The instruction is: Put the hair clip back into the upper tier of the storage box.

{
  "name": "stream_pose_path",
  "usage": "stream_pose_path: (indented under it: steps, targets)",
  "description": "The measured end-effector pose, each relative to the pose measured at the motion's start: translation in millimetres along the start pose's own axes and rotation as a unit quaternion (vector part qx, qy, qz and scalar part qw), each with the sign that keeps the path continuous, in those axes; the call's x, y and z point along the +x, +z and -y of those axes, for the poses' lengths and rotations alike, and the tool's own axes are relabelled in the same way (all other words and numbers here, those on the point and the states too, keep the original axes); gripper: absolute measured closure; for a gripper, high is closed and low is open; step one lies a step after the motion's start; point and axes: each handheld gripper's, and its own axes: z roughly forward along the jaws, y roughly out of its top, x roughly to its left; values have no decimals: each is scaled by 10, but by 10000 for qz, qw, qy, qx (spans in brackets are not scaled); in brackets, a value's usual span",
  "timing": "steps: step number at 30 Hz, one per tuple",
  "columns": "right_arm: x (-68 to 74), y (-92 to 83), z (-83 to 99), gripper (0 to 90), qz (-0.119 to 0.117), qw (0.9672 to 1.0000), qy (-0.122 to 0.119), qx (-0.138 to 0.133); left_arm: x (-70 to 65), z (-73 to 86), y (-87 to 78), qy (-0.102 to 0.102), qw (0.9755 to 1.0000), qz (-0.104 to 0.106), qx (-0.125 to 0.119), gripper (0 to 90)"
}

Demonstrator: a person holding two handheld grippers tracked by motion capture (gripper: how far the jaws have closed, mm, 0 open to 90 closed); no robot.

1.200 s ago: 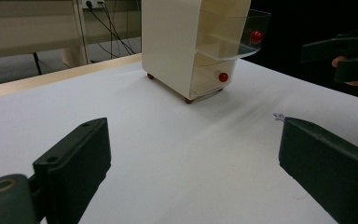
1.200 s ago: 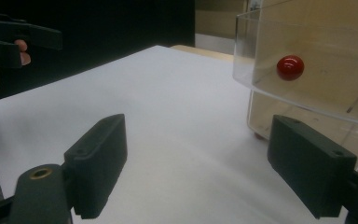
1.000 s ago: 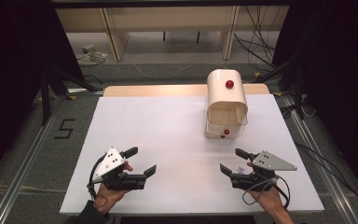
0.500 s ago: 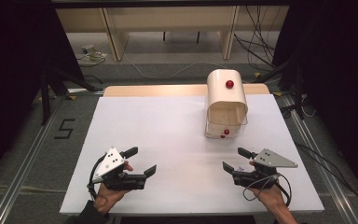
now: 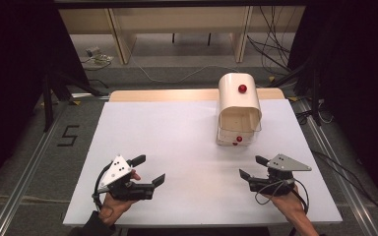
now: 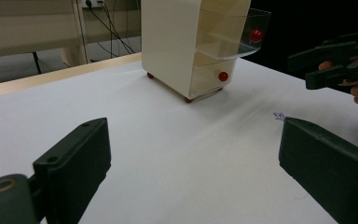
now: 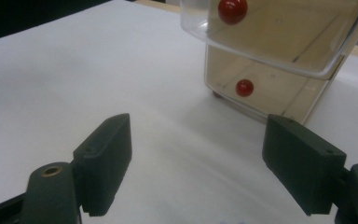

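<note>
A cream drawer cabinet [image 5: 238, 105] [image 6: 177, 42] stands at the back right of the white table [image 5: 177, 128]. Its upper clear drawer [image 5: 239, 124] [image 7: 284, 32] [image 6: 235, 28] is pulled out and bears a red knob [image 7: 232, 9] [image 6: 256, 35]. The lower drawer is pushed in, with its own red knob [image 5: 239, 139] [image 7: 244, 87] [image 6: 223, 76]. Another red knob [image 5: 242, 88] sits on the cabinet's top. My left gripper [image 5: 150, 169] [image 6: 196, 172] is open near the front left, with nothing between its jaws. My right gripper [image 5: 252, 167] [image 7: 200, 158] is open in front of the cabinet, apart from it.
The table's wooden back edge [image 5: 177, 94] shows behind the white top. A floor mark "5" [image 5: 69, 135] lies left of the table, and cables [image 5: 275, 54] run on the floor behind. In the left gripper view the right gripper [image 6: 335, 60] shows at the far right.
My right gripper has drifted slightly to the right near the front edge. The left gripper and the cabinet have not moved.
</note>
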Motion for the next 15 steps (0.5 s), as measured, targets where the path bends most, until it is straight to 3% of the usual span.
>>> stream_pose_path:
  steps: [7,15]
  targets:
    - [-25,27,13,268,63,9998,-29,189,0,0,1,-2,10000,0,-5,87]
    - [-91,83,46,290,132,9981,-78,602,0,-1,-1,-1,10000,2,1,87]
